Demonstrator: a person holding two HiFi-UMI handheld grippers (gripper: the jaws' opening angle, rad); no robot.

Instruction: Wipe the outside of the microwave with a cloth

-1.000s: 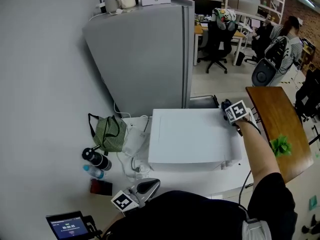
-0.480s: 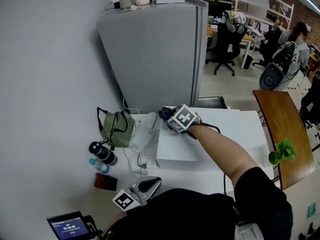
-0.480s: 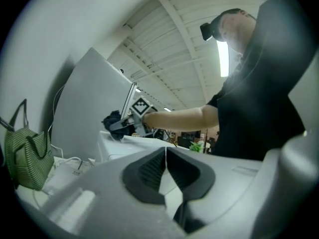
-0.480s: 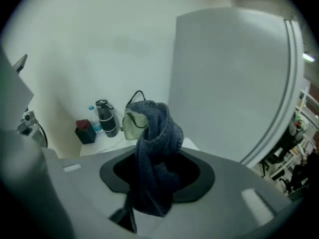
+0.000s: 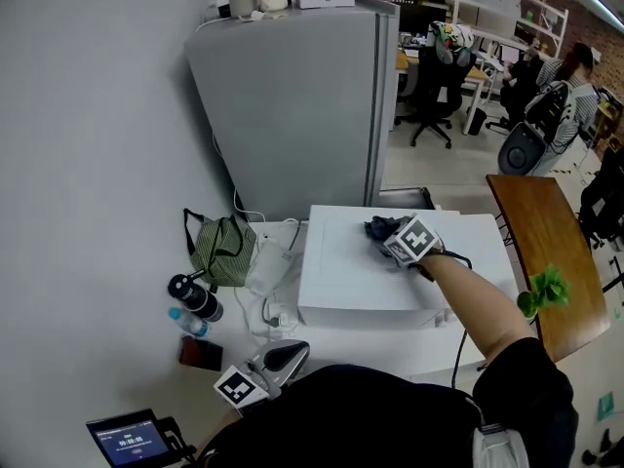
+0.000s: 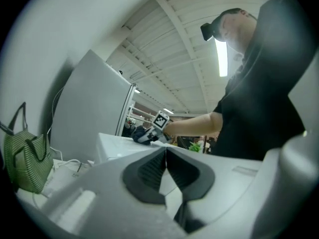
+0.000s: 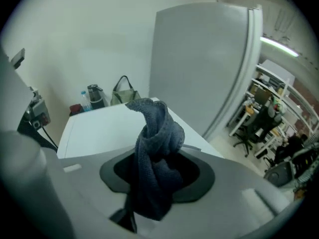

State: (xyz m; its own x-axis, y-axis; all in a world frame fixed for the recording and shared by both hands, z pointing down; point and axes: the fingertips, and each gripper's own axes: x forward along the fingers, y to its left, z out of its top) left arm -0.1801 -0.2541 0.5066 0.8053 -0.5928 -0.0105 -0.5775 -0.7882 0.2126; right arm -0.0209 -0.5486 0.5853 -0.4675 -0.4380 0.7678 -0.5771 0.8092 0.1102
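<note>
My left gripper (image 6: 165, 169) is nearest, low against my body in front of the microwave (image 5: 341, 286). Its jaws are closed flat on each other with nothing between them, and it points level across the counter. My right gripper (image 7: 158, 176) is out over the microwave's white top panel. Its jaws stand partway apart, clamped on the dark blue cloth (image 7: 155, 143). The cloth is bunched and twisted between the pads and stands out ahead of them. In the head view the cloth sits at the gripper's tip, on the side toward the fridge (image 5: 292, 105). It appears to lie against the top panel, right of centre and toward the rear edge. Compared with earlier: one second ago this gripper and cloth were at the right rear corner of the top. Half a second ago they were at the left rear corner, close to the fridge. They now stand between those two positions. The left gripper holds the same low place and closed state throughout. On the counter left of the microwave are a green striped bag (image 5: 220, 252) and a dark bottle (image 5: 192, 298). A wooden table (image 5: 541, 232) stands to the right. The grey fridge rises directly behind the microwave, with office chairs (image 5: 437, 66) well beyond.
</note>
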